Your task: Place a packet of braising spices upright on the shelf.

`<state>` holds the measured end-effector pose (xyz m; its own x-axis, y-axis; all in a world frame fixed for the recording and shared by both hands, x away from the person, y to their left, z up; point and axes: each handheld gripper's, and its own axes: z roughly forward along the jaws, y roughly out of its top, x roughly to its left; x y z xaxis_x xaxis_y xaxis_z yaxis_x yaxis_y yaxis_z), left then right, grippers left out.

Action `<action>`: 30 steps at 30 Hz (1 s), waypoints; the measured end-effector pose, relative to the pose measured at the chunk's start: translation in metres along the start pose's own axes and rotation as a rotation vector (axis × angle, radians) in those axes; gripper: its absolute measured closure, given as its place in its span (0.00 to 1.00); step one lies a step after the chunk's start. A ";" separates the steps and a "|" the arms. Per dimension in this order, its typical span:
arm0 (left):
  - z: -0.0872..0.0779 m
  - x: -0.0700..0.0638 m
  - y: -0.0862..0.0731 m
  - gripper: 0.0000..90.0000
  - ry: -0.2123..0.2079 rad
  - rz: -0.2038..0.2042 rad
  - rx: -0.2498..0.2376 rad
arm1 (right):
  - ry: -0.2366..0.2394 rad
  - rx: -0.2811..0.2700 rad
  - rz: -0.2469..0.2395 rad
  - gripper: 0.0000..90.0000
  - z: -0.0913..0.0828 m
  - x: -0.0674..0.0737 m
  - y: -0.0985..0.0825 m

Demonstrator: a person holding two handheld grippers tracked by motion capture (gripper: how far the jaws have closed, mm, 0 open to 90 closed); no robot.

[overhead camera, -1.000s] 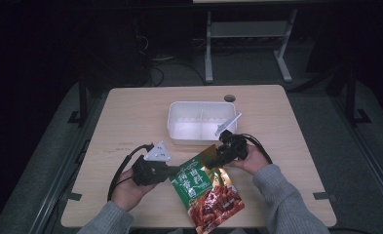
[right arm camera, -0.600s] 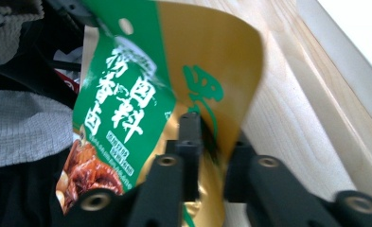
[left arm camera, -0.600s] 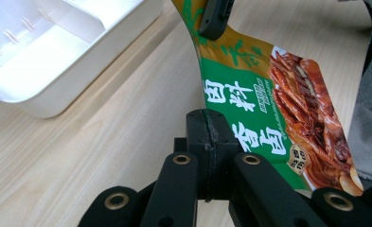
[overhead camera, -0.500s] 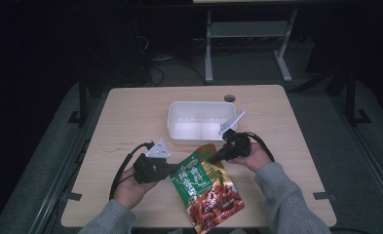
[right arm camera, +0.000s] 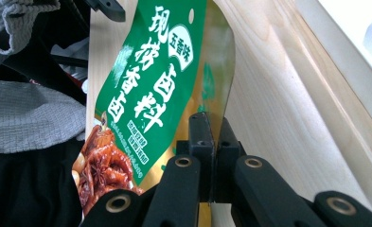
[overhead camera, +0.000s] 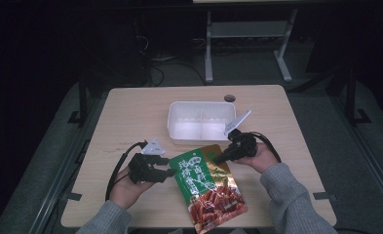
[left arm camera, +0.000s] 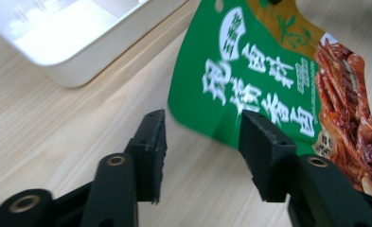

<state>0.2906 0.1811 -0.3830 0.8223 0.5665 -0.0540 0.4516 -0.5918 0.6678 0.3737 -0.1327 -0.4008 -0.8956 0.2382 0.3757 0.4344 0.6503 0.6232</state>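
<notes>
Your right gripper (right arm camera: 211, 142) is clamped on the edge of the green snack pouch (overhead camera: 206, 187), which lies on the desk (overhead camera: 130, 112) at 6 o'clock from the white tray (overhead camera: 201, 122). Your left gripper (left arm camera: 202, 142) has just been opening and straddles the pouch's other edge without pressing. The handover looks done; moving it into the tray remains

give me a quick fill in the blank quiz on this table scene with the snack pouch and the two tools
1. The right tool is shut on the edge of the green and gold foil snack ____.
2. The left tool has just been opening; its jaws stand ____ around the pouch's edge without pressing it.
3. The white plastic tray behind the pouch has ____ compartments.
4. Everything rests on a light ____ table.

Missing words: pouch; open; two; wooden
</notes>
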 end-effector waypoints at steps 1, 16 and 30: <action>-0.002 0.002 -0.005 0.54 0.002 -0.005 0.002 | -0.003 -0.004 0.003 1.00 -0.003 0.001 -0.001; -0.008 0.013 -0.043 0.51 0.015 -0.055 -0.007 | -0.084 -0.061 -0.013 1.00 -0.040 0.022 -0.004; -0.005 0.019 -0.060 0.50 0.047 -0.086 0.000 | -0.083 -0.127 -0.079 1.00 -0.070 0.049 -0.002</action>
<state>0.2773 0.2301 -0.4205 0.7631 0.6418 -0.0762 0.5199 -0.5394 0.6624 0.3359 -0.1728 -0.3353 -0.9301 0.2519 0.2673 0.3660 0.5742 0.7324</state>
